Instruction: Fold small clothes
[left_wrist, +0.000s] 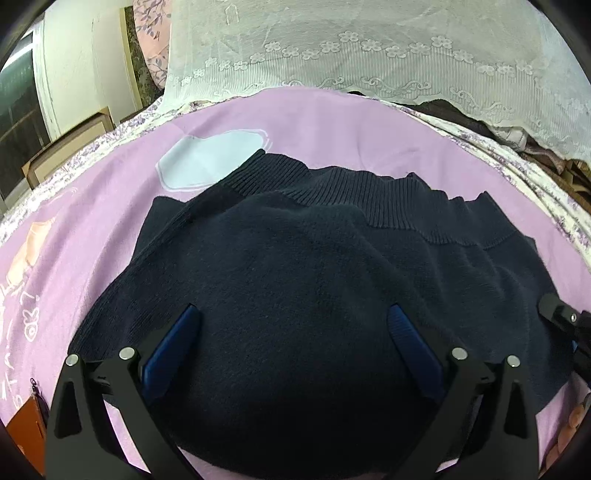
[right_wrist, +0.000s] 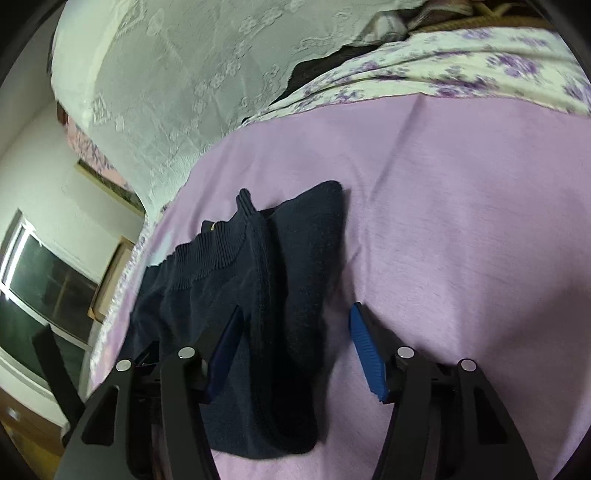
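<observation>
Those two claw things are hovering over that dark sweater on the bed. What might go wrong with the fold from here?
1. The right gripper straddles the navy sweater's side edge, one blue finger over bare pink sheet; closing could pinch sheet too.
2. The left gripper stands open over a thick bulge and might grab several layers.
3. The ribbed hem already lies wavy, so the fold may come out crooked.

A dark navy knitted sweater (left_wrist: 295, 280) lies spread on a lilac bed sheet (left_wrist: 332, 125), its ribbed hem (left_wrist: 369, 199) on the far side. The left hand-held gripper (left_wrist: 293, 325) sits low over the sweater, its two blue pads (left_wrist: 173, 350) wide apart with knit bulging between them. White lace fabric (left_wrist: 369, 48) hangs behind. Part of the other hand-held gripper (left_wrist: 565, 321) shows at the right edge.
</observation>
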